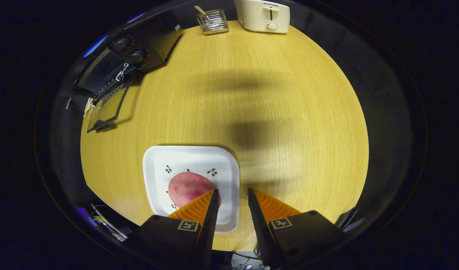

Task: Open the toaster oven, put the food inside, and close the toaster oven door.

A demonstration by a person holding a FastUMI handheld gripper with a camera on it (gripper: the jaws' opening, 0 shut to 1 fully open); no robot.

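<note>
Item: pink food (186,187) on the white plate (229,165) at the surface's near edge — soft, light, I judge; take it gently across its sides. My gripper (231,193) hangs above with fingers spread, empty — toaster oven (139,48) at the far-left corner, door down.

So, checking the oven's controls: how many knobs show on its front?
2, both on the toaster oven panel beside its open door: one knob, another nearer. Gripper open by the plate.
</note>
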